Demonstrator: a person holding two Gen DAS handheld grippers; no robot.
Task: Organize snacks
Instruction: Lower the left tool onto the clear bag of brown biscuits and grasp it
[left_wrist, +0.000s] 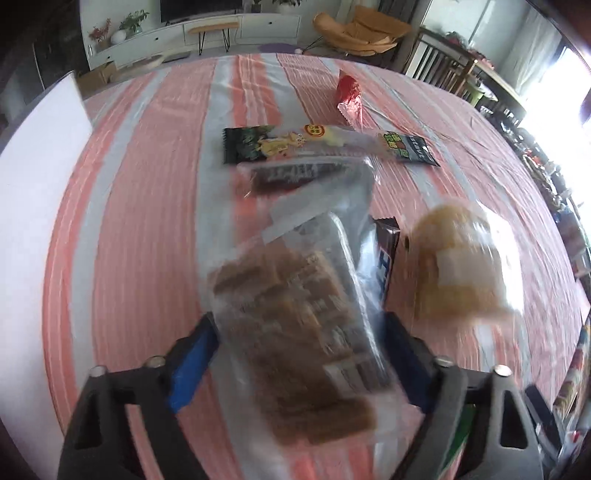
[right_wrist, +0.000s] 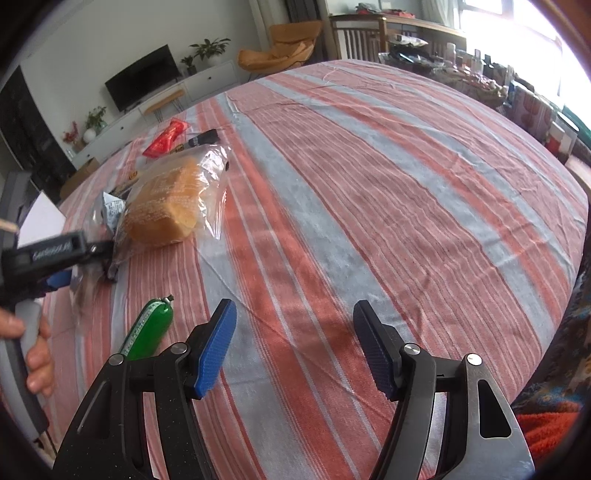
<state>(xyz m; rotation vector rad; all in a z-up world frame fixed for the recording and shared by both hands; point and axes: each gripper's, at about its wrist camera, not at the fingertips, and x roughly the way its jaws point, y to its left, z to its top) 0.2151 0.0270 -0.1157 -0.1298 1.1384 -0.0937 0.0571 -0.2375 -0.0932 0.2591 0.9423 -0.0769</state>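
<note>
**Left tool is on the brown snack bag, right one just parked**

Closest thing in the left wrist view: the left tool (left_wrist: 299, 354) has its blue pads either side of a clear bag of brown bars (left_wrist: 295, 332). The picture is pretty blurred, so I honestly can't tell if the pads are pressing on the plastic or only straddling it. My guess is it's lining up on this one because it lies nearest and on top of the pile.

The right tool (right_wrist: 295, 347) is spread wide with nothing between the pads, hovering over bare striped cloth on the desk (right_wrist: 369, 184). It looks like it's staying out of the way while the other side works. Just to its left lies a green sausage-shaped pack (right_wrist: 151, 325), apart from the rest.

A bit further out, a dark bar wrapper (left_wrist: 384, 258) pokes out from under the clear bag, and a bagged loaf of yellow bread (left_wrist: 458, 266) sits just beside it. Past those there's a clear pouch with a dark label (left_wrist: 306, 177), then a long packet with green and yellow print (left_wrist: 325, 146), and farthest off a red foil packet (left_wrist: 349, 98).

So everything's bunched down one strip of the desk, nothing sorted yet as far as I can judge.
</note>
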